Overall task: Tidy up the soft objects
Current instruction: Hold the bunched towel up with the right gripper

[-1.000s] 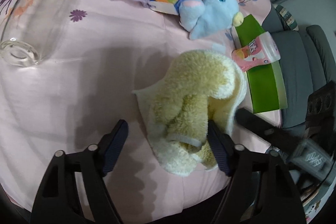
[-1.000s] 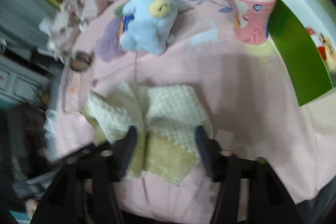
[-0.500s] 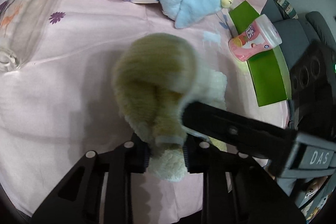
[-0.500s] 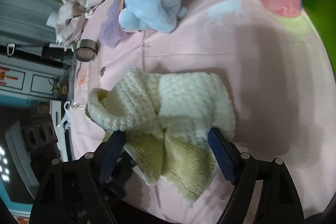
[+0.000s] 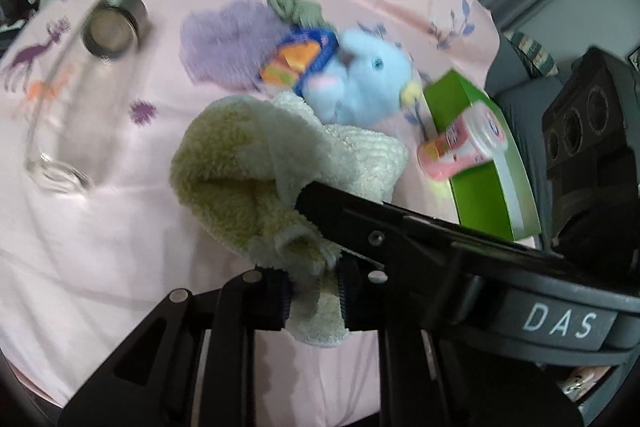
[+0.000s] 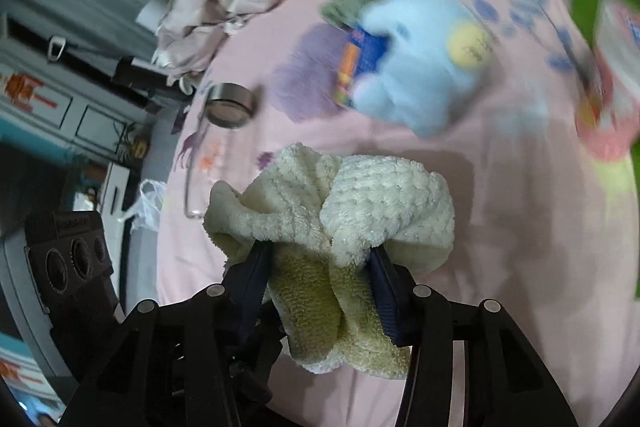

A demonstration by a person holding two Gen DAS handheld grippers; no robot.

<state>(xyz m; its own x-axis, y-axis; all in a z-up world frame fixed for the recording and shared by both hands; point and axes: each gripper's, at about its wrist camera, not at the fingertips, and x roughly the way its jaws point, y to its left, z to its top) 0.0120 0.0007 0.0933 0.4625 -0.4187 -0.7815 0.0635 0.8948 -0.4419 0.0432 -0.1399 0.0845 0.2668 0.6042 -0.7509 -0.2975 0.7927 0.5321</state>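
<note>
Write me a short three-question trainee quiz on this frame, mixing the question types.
1. True or false: both the left claw and the right claw are shut on the yellow towel.
2. Multiple choice: in the left wrist view, the burger-print packet lies partly under which thing? A) the glass bottle B) the blue plush toy C) the green box
3. Fill in: the pink jar lies on its side against the ____ box.

Key: 1 true; 2 B; 3 green.
</note>
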